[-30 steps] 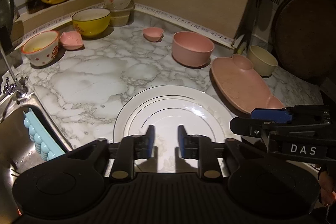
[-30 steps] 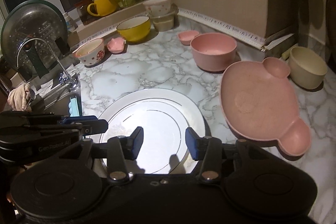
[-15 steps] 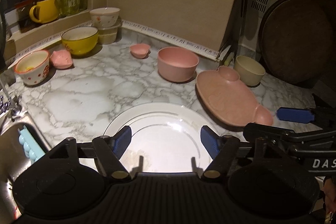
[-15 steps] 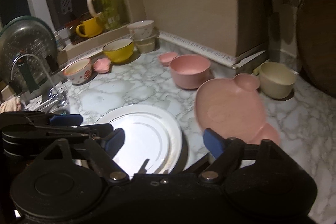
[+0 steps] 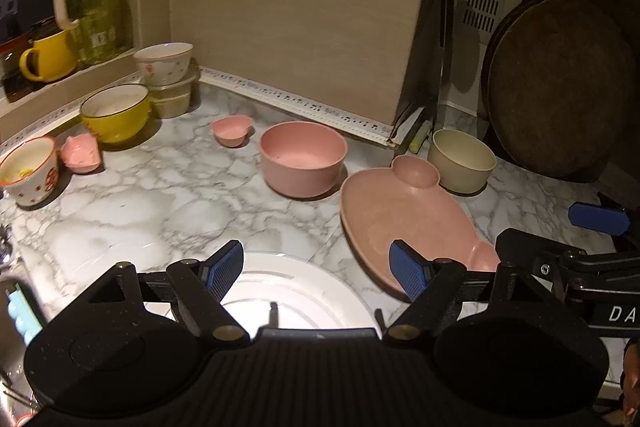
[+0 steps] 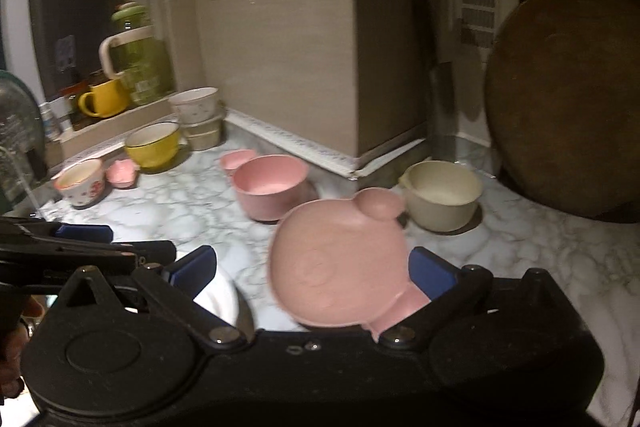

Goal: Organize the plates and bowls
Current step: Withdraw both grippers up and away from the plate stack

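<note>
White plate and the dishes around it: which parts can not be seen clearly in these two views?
- White plate: left wrist view, near half hidden by the left gripper; right wrist view shows only a sliver.
- Pink animal-shaped plate: right wrist view, blurred, near edge behind the right gripper.
- Small pink dish: right wrist view, partly behind the pink bowl.

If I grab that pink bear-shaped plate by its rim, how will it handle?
The pink plate looks matte and moulded, so it is probably light, stiff and not very slippery. Its rim is shallow and it lies flat on the marble counter, so getting a finger underneath may be awkward. Held at one edge, its lopsided ears may make it tilt.
</note>
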